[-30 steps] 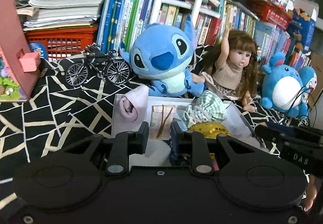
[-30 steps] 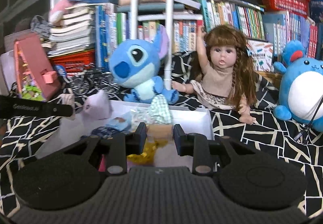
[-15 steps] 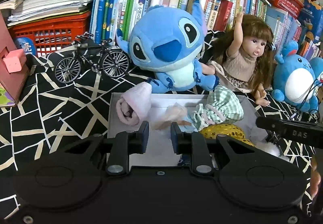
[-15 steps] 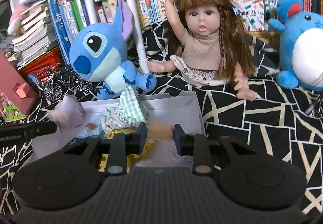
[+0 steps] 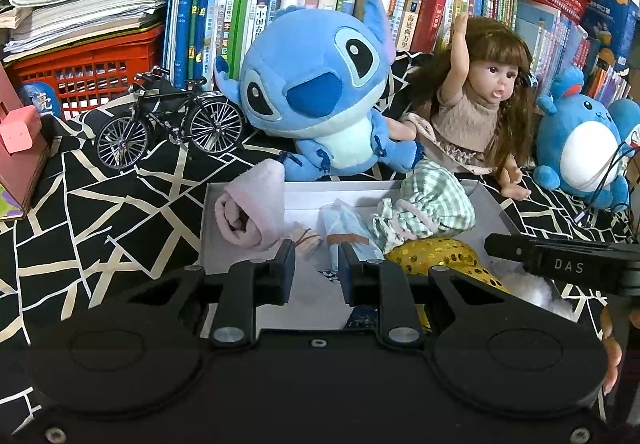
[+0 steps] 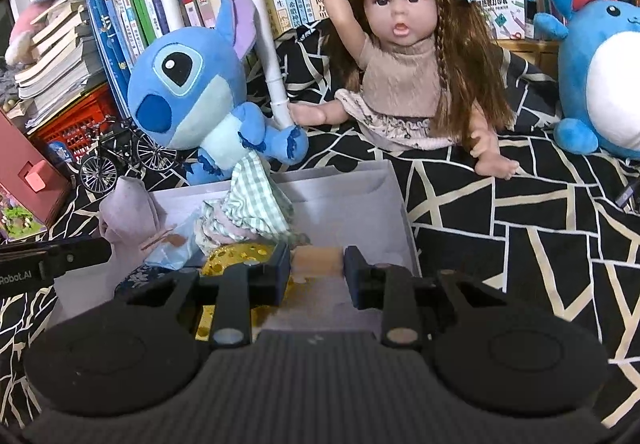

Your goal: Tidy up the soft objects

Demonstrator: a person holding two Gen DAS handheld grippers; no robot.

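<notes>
A tan sponge block (image 6: 317, 261) sits pinched in the right gripper (image 6: 317, 264) above the white box (image 6: 394, 204); it looks light and squashy, best held across its flat sides. The left gripper (image 5: 316, 271) hangs spread and empty over the box. A green gingham pouch (image 6: 256, 204), gold sequin pouch (image 5: 436, 254) and pink rolled cloth (image 5: 250, 212) crowd the box; the Stitch plush (image 5: 316, 96) and doll (image 6: 404, 56) sit behind.

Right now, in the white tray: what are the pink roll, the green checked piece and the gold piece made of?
Pink rolled cloth: looks like soft fleece or terry, matte and fuzzy, rolled layers showing at its end. Green-and-white checked piece: thin woven fabric, likely cotton gingham, with gathered ruffled edges. Gold piece: sequinned fabric, shiny, with round discs catching light. All lie in the white tray.
</notes>
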